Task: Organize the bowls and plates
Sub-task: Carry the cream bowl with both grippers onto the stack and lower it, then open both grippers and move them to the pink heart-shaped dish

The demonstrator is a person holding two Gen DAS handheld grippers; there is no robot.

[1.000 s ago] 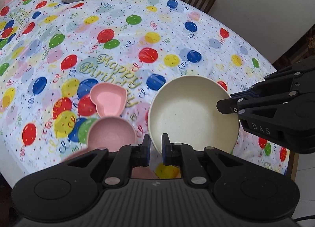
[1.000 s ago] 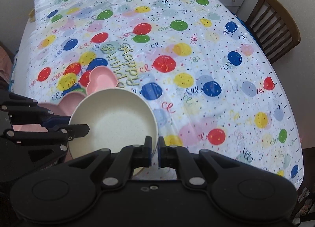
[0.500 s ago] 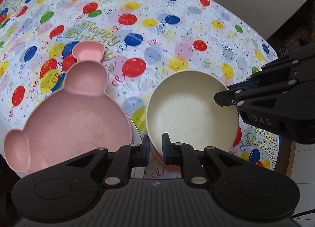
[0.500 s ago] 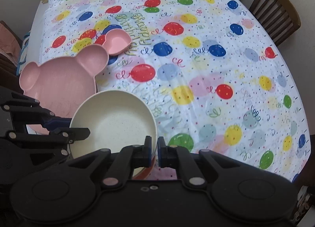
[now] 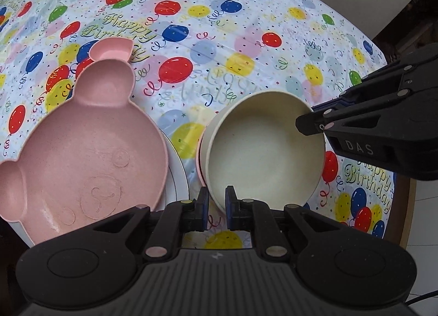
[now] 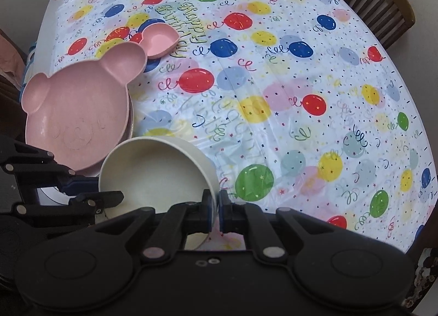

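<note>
Cream speckled round bowl (image 5: 262, 149) pinched at its rim by both left tongs (image 5: 216, 206) and right tongs (image 6: 215, 207).

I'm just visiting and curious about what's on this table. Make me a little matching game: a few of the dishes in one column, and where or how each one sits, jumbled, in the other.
Things:
1. cream bowl
2. bear-shaped pink plate
3. heart-shaped pink dish
4. white plate

Places or states:
A. alone on the tablecloth, just beyond a bear ear
B. rim pinched by both grippers
C. mostly hidden under the pink plate
D. lying on top of another plate

Pairs: 1-B, 2-D, 3-A, 4-C
</note>
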